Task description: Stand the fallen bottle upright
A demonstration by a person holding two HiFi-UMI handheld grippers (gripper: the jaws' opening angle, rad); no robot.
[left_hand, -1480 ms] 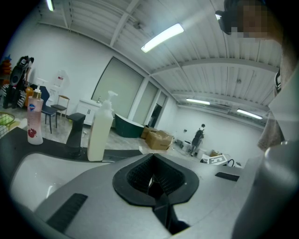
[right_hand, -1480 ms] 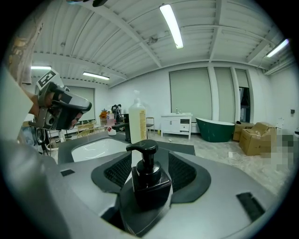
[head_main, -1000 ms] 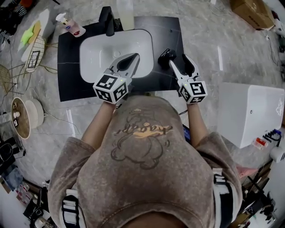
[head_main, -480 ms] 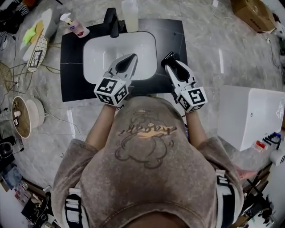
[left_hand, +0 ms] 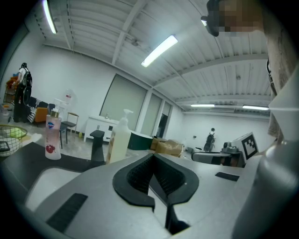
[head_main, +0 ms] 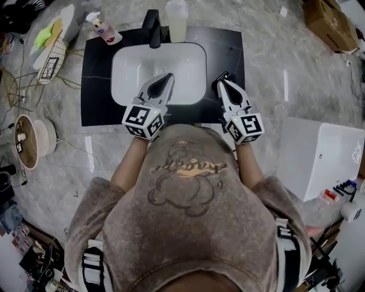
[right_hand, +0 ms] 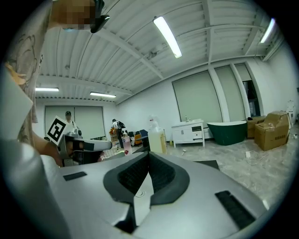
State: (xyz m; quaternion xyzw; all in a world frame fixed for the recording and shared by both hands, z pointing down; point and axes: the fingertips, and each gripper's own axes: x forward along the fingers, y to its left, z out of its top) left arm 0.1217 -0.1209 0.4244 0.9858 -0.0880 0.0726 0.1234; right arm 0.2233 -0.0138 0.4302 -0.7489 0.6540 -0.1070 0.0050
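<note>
No fallen bottle shows in any view. A tall pale-yellow pump bottle (head_main: 176,17) (left_hand: 119,142) (right_hand: 156,137) stands upright behind the white sink (head_main: 128,63). A small pink pump bottle (head_main: 102,29) (left_hand: 52,137) stands upright at the black counter's (head_main: 97,85) back left corner. My left gripper (head_main: 167,76) (left_hand: 151,155) hovers over the sink's front, shut and empty. Over the counter to the right of the sink, my right gripper (head_main: 221,83) (right_hand: 148,155) is shut with nothing between its pads. A small black object (head_main: 217,86) lies at its tip; what it is cannot be told.
A black faucet (head_main: 153,28) (left_hand: 96,144) rises behind the sink. A wire basket (head_main: 48,63) and cables lie on the floor to the left. A white box (head_main: 325,148) stands to the right and a cardboard box (head_main: 328,17) at the far right.
The right gripper's jaws went from wide open to shut. Both grippers shifted a little leftward relative to the sink and counter.
</note>
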